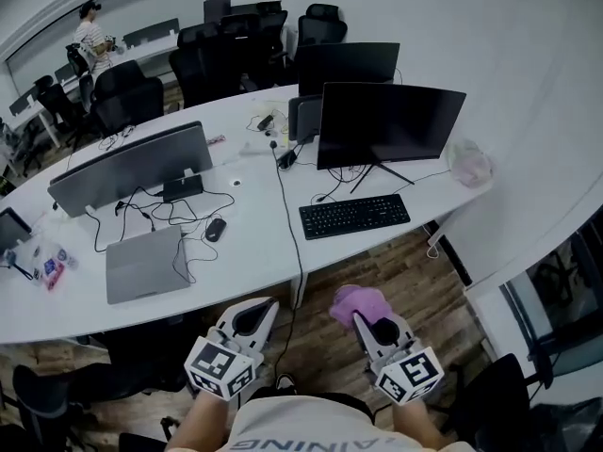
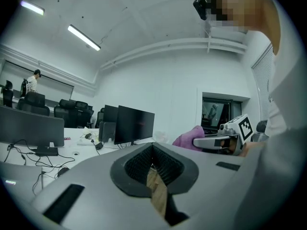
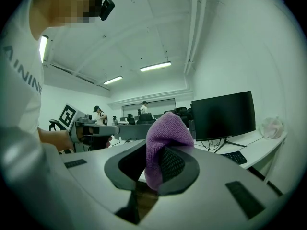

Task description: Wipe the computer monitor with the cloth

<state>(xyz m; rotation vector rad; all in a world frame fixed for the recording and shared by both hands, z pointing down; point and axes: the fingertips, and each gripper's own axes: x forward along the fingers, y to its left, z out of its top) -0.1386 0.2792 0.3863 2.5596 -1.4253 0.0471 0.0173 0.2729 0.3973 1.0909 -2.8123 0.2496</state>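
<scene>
A black computer monitor (image 1: pixel 388 123) stands on the white desk (image 1: pixel 254 243) with a black keyboard (image 1: pixel 354 216) in front of it. The monitor (image 3: pixel 223 115) also shows in the right gripper view, and as the monitor (image 2: pixel 135 125) in the left gripper view. My right gripper (image 1: pixel 361 318) is shut on a purple cloth (image 1: pixel 356 302), held low in front of the desk. The cloth (image 3: pixel 161 143) bulges out between its jaws. My left gripper (image 1: pixel 267 314) hangs beside it, shut with nothing in it. Both stay well short of the monitor.
A second monitor (image 1: pixel 132 168), a laptop (image 1: pixel 143 264), a mouse (image 1: pixel 215 230) and loose cables lie on the desk's left half. A crumpled plastic bag (image 1: pixel 469 166) sits at the desk's right end. Black office chairs (image 1: pixel 221 55) stand behind. A person (image 1: pixel 91 38) is far back left.
</scene>
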